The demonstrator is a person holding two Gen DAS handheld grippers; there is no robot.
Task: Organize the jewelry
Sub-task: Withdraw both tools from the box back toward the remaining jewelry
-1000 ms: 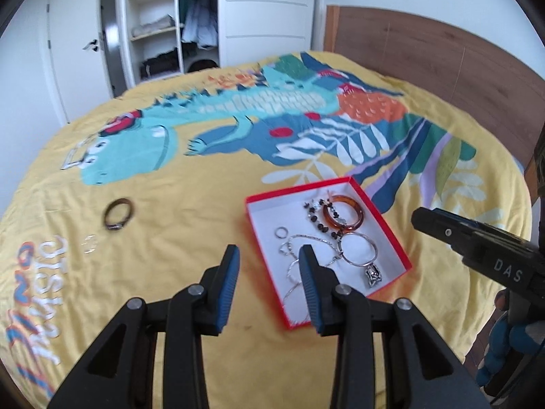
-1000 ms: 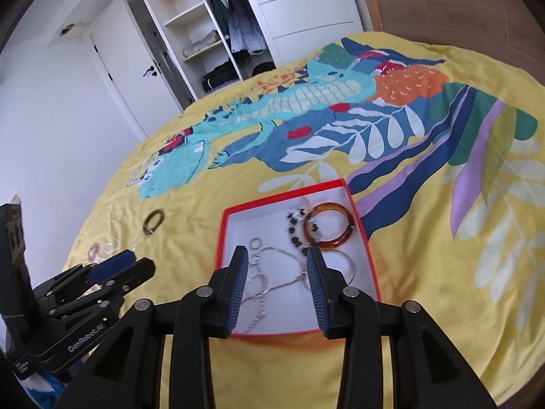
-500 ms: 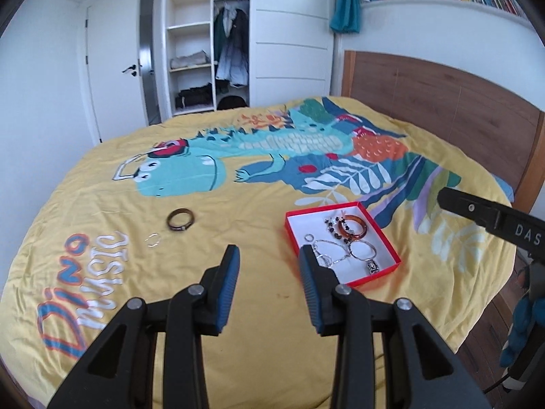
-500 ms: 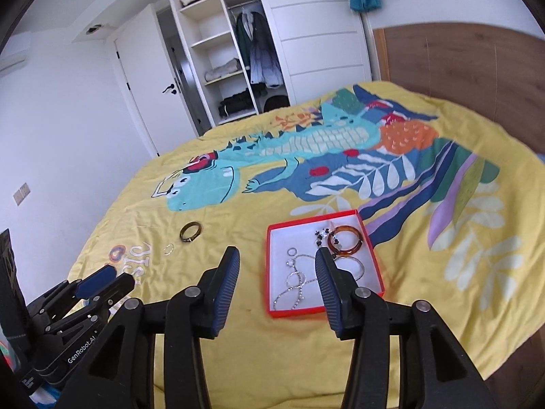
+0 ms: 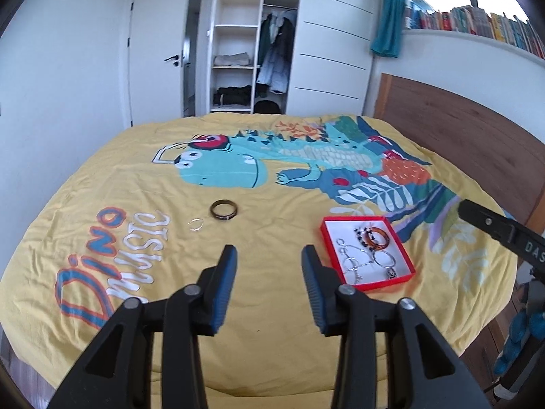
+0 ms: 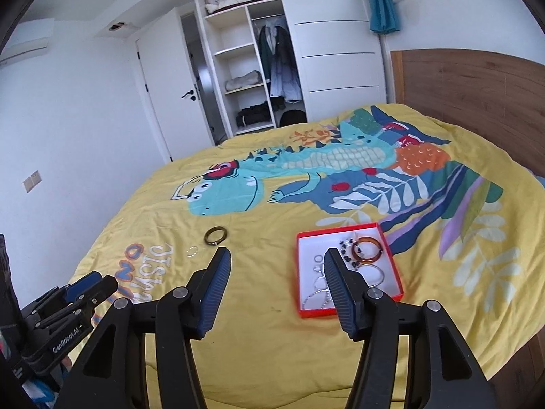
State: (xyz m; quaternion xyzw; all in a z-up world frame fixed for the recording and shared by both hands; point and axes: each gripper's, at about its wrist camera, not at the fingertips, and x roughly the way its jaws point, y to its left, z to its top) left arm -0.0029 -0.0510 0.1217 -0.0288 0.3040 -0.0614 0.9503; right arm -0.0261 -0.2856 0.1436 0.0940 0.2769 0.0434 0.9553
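The yellow bedspread carries the printed words "Dino music" near its left edge, the big letters partly hidden behind the left tongs in the left wrist view and mostly cut off by the black arms in the right wrist view. The body of the left tongs, seen low at the left of the right wrist view, bears the label "GenRobot.AI"; the right tongs' body, at the right edge of the left wrist view, shows only "DAS" before the frame cuts it off. Both pairs of tongs are spreading, with nothing between their blue pads, and both hang above the bed. The jewelry sits in two places: a red box with a white floor, right of centre, holds an amber bangle, a dark bead string, silver rings and chains too tangled to count; one tong partly covers them in the right wrist view. Well left of the box, loose on the bedspread, lie a dark bangle and just beside it a thin pale hoop, hard to make out. Book spines on the far shelf are too small to read.
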